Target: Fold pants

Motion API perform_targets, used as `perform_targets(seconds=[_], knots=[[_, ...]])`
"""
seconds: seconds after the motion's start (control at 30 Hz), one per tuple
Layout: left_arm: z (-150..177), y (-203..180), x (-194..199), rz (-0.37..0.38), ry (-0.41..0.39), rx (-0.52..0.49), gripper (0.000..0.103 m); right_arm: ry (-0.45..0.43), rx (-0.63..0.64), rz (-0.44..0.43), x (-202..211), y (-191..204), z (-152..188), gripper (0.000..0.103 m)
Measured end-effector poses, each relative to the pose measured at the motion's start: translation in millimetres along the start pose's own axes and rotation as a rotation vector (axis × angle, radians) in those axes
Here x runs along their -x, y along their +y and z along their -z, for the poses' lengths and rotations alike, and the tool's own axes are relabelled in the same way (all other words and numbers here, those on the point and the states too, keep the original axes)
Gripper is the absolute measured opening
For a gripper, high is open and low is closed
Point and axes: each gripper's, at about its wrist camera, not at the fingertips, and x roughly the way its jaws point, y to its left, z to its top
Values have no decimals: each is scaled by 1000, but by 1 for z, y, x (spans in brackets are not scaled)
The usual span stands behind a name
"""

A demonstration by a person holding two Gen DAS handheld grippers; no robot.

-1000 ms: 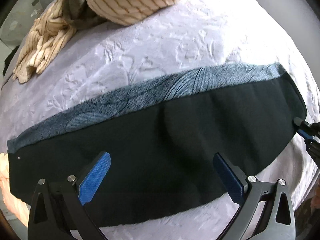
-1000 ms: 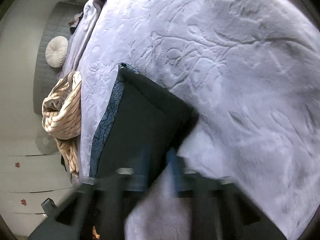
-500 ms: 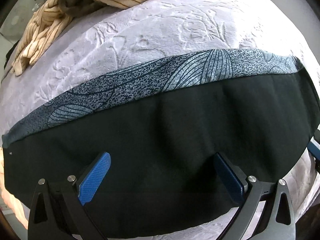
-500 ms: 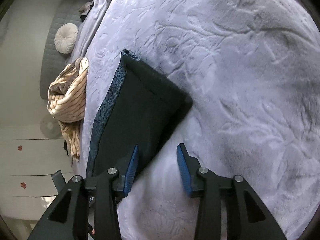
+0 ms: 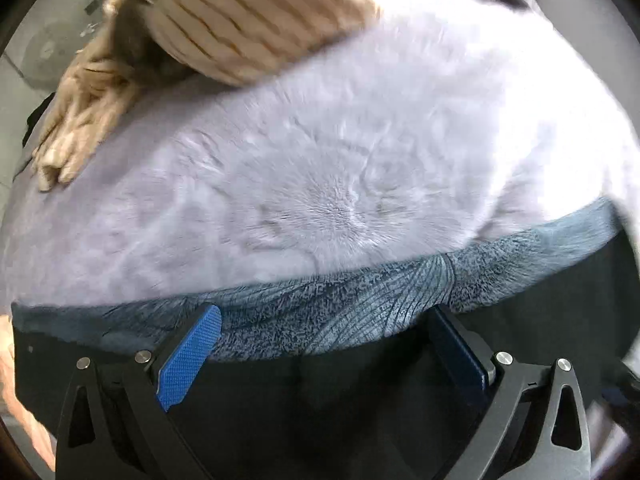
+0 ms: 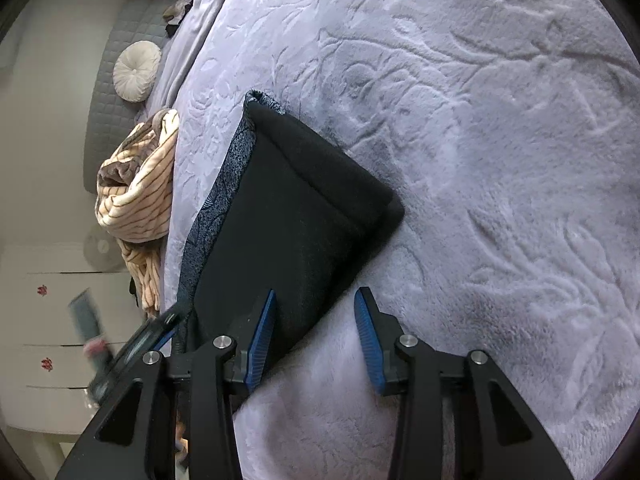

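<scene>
black pants (image 6: 296,216) lie folded on the lilac blanket (image 6: 480,120); both tools gape.

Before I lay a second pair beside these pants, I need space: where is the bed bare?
The blanket is bare across the wide stretch beyond the pants' folded end and along their near long side. It is crowded on the far side, where the striped garment lies at the bed's edge, and near the cushion.
</scene>
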Motion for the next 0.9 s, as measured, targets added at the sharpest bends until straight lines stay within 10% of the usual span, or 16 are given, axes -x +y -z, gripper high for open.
perform_targets(seconds=[0.43,0.47,0.5,0.57,0.9], knots=[[33,1,56,122,-54,11,102,-67,-23,-81,-13,3,-6,53],[35,-5,53,113,-38,7,89,-77,-38,-100,-19,3,-9,54],[33,-6,50,107,-17,9,78,-77,-54,-122,-24,5,-12,51],[36,-2,51,128,13,37,64,-68,-81,-153,-27,9,-15,13],[63,-15,26,128,-47,23,65,-87,172,-148,3,78,3,13]])
